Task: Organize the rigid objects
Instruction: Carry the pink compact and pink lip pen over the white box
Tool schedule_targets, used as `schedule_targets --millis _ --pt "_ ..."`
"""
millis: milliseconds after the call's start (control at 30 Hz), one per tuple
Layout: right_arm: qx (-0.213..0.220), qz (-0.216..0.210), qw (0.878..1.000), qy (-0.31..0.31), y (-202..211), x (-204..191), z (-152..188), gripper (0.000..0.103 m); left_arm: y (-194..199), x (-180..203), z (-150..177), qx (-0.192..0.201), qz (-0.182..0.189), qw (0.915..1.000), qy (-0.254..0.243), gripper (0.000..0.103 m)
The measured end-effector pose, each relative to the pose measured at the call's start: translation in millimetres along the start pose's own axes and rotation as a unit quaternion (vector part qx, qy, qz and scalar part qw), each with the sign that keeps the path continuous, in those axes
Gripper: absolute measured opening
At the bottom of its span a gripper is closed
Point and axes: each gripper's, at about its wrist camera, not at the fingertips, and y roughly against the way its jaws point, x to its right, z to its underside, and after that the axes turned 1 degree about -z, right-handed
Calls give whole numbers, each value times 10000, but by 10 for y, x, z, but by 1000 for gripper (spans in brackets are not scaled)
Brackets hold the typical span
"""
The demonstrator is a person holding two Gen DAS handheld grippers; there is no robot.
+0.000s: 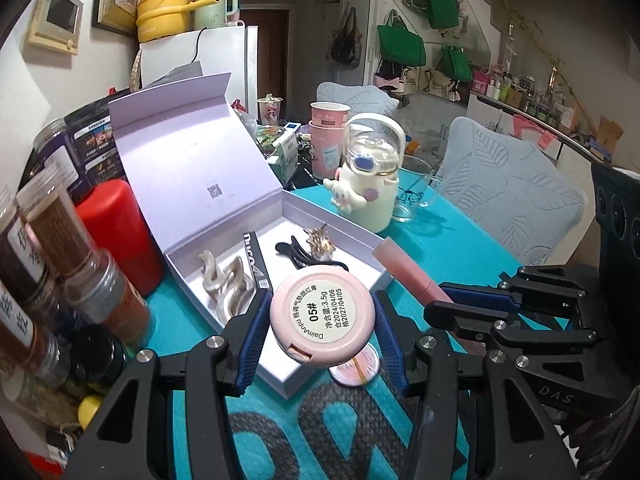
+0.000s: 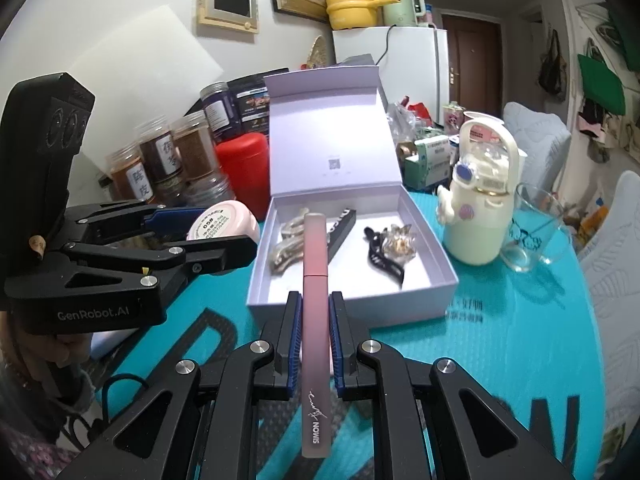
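Observation:
My left gripper [image 1: 320, 320] is shut on a round pink compact [image 1: 323, 317], label side up, held above the near corner of an open white gift box [image 1: 224, 296]. My right gripper [image 2: 314, 320] is shut on a long pink tube [image 2: 315, 300], which points at the box [image 2: 360, 308] from its front edge. The box holds a beige hair claw [image 2: 286, 246], a black bar-shaped item [image 2: 342, 228] and a black clip with a gold ornament [image 2: 390, 250]. The left gripper and compact [image 2: 224, 222] show at left in the right wrist view.
Spice jars [image 2: 160, 160] and a red canister [image 2: 244, 168] stand left of the box. A cream cartoon bottle [image 2: 478, 208] and a glass mug [image 2: 536, 228] stand to its right. A small round pink item [image 1: 356, 368] lies on the teal mat [image 2: 500, 340]. Chairs stand behind the table.

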Motion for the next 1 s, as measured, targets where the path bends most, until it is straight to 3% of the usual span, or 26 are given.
schedule_targets --millis 1000 --pt "-44 -215 9993 314 -941 528 -852 13 -968 -477 -699 -89 -165 9998 102 51"
